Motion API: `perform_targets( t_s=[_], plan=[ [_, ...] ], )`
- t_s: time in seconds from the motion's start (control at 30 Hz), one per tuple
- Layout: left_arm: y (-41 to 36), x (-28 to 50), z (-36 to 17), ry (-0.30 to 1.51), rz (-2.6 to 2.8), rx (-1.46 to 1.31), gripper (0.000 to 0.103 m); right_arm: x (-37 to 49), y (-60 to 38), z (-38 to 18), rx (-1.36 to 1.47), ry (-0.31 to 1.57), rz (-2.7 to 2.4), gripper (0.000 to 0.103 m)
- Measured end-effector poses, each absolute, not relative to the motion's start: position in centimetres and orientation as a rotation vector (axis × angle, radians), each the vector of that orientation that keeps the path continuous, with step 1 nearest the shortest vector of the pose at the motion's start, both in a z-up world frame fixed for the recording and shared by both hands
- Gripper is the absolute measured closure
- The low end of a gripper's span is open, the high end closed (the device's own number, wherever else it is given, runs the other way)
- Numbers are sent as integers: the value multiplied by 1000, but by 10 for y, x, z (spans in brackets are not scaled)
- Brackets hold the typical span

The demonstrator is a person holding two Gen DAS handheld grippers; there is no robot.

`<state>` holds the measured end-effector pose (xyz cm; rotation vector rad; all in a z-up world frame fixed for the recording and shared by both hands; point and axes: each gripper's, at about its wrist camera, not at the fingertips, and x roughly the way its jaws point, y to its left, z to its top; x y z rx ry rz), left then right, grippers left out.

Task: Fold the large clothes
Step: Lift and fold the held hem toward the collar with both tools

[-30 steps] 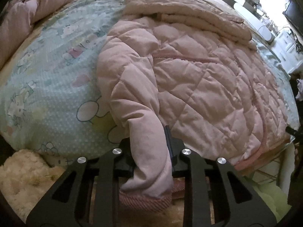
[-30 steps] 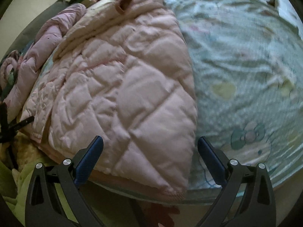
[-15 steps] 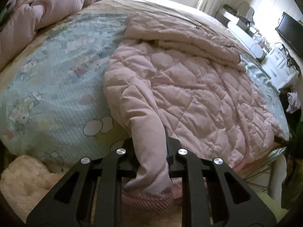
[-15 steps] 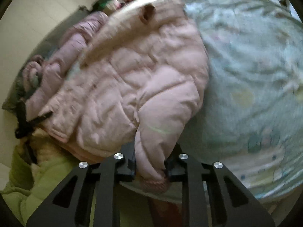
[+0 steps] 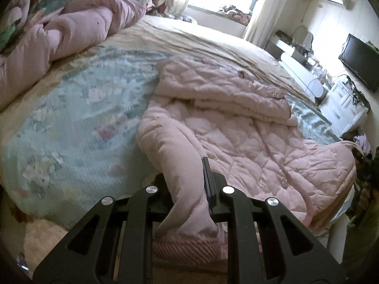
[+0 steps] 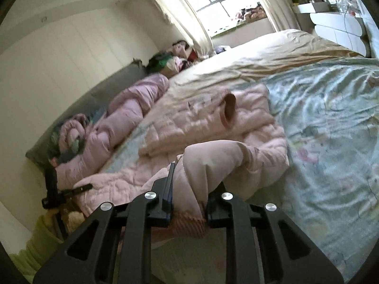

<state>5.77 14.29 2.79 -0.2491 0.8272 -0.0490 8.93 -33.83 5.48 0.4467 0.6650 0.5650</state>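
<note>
**A:** What is hidden or hard to make out?

**B:** In the left wrist view, the left gripper [image 5: 189,189] hides the part of the sleeve [image 5: 180,165] that it pinches; only the ribbed cuff [image 5: 187,248] shows below the jaws. In the right wrist view, the right gripper [image 6: 189,196] covers the fabric it is clamped on, and the middle of that frame is blurred. Items on the window sill [image 5: 227,11] are too small to identify.

**A:** Gripper state?

**B:** Both are closed tight on pink fabric of the jacket [image 5: 248,130]: the left on the sleeve near its cuff, the right on a bunched fold near another cuff [image 6: 189,224].

**A:** Jacket position?

**B:** It lies across the centre and right of the left wrist frame, on the light blue patterned sheet [image 5: 71,118], reaching the bed edge at lower right.

**A:** Surroundings?

**B:** A rolled pink quilt [image 5: 71,28] sits at upper left; a television [image 5: 360,59] and white drawers [image 5: 343,108] at right. The other gripper appears at the left edge [image 6: 53,189] of the right wrist frame.
</note>
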Motion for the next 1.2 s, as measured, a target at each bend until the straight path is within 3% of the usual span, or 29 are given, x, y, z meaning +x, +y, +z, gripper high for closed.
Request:
perform_targets(
  t_s=[1.2],
  plan=[
    [153,155,92,663,2,-217,91,195,-341,102,443,519,424,85]
  ],
)
